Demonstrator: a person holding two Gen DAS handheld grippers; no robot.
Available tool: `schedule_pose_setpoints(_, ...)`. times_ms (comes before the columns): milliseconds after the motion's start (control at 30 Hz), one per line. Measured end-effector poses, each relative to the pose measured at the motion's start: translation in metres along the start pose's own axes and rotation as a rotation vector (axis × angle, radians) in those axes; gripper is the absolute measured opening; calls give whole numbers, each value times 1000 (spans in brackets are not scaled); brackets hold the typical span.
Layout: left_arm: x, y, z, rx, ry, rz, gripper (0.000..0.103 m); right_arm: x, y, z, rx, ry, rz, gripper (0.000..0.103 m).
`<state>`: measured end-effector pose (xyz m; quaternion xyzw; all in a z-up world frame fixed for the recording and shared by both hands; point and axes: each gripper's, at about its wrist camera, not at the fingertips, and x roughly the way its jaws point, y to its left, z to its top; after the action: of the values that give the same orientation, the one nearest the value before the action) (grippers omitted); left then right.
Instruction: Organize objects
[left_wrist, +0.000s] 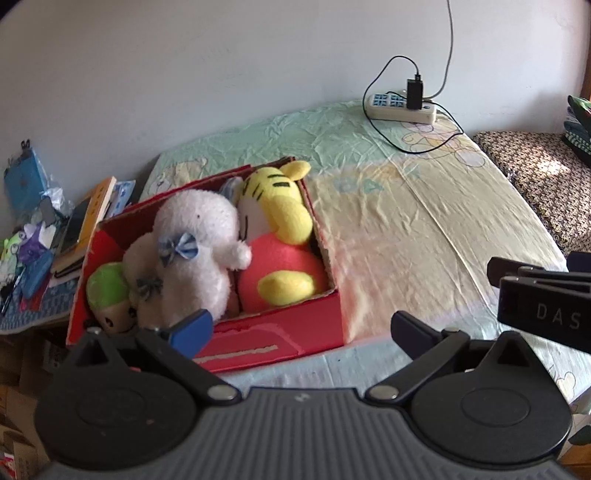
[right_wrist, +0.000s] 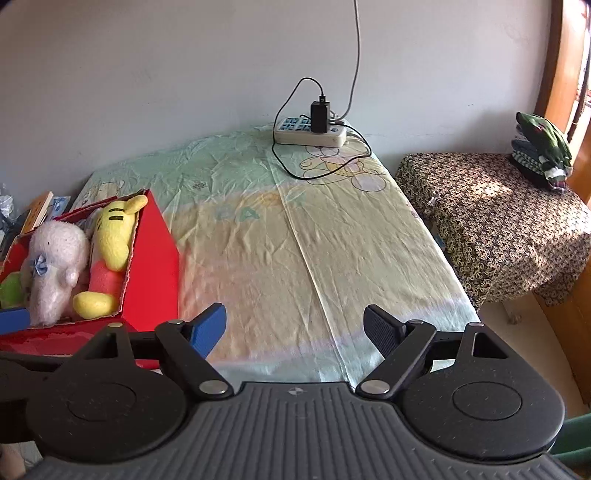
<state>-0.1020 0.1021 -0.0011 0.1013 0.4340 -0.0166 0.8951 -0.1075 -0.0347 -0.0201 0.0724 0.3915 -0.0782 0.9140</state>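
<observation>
Bedsheet (right_wrist: 314, 240) covers most of the scene, a red box (left_wrist: 314, 325) at its left edge. Inside lie a white plush (left_wrist: 195, 243), a yellow tiger (left_wrist: 280, 206) and a green toy (left_wrist: 107, 284). Both grippers, left (left_wrist: 301, 328) and right (right_wrist: 295, 325), gape wide, holding nothing.

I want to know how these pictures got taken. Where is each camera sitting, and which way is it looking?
Left wrist: rides on the left gripper, looking down at the red box of plush toys; its open jaws show, plus the right gripper at the edge.
Right wrist: rides on the right gripper, looking down across the bed sheet; its open jaws show.
Both see the box, yellow tiger toy, white plush and power strip.
</observation>
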Motion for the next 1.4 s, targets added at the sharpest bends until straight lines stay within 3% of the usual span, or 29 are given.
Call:
schedule_pose_setpoints(400,-3,43,-15,-196,38,126,103,8,40,9,-148,22,185,84)
schedule_pose_setpoints(733,0,81,-14,-241,46,188,103,7,81,24,-201,28,278,84)
schedule_pose_setpoints(1100,16,133,5,-223,27,181,103,8,136,40,-220,26,242,84)
schedule_pose_setpoints(1400,30,161,4,-180,21,165,103,14,161,35,-184,50,219,84)
